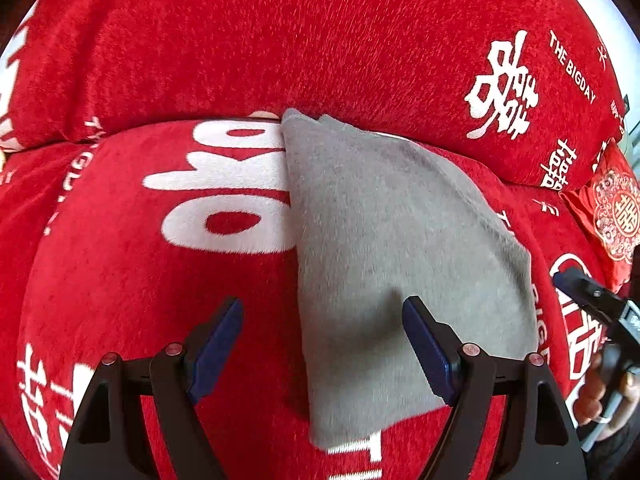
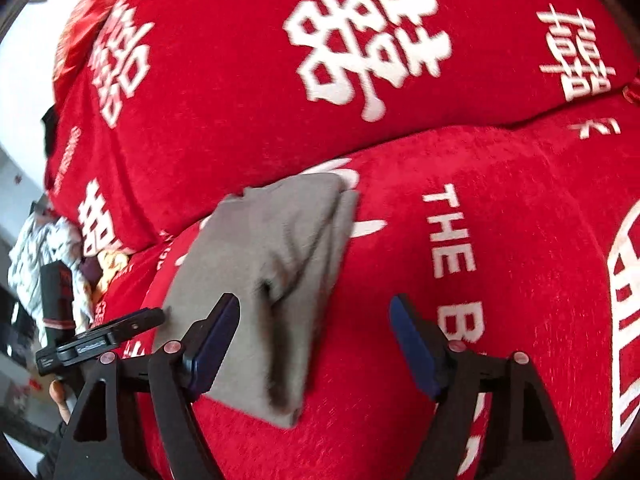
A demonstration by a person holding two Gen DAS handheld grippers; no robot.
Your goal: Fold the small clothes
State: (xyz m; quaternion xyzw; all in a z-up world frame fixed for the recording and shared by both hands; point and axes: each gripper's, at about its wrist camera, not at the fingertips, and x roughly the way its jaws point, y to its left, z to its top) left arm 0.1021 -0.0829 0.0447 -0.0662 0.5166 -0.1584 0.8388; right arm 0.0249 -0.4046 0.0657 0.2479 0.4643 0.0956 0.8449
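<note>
A grey garment (image 1: 392, 248), folded into a long narrow shape, lies flat on the red blanket (image 1: 132, 280) printed with white characters. My left gripper (image 1: 323, 308) hovers open over its near left edge, with nothing pressed between the blue pads. In the right wrist view the same grey garment (image 2: 272, 264) shows a small pucker near its right edge. My right gripper (image 2: 315, 304) stands open above that near right edge, and its left finger (image 2: 216, 332) overlaps the cloth. Neither gripper holds the garment.
A plump red cushion (image 1: 280, 40) with white characters rises right behind the garment. A red embroidered item (image 1: 612, 216) lies at the far right. A pile of loose clothes (image 2: 44, 248) sits off the blanket's left end. A person's hand (image 1: 600, 396) shows at the right edge.
</note>
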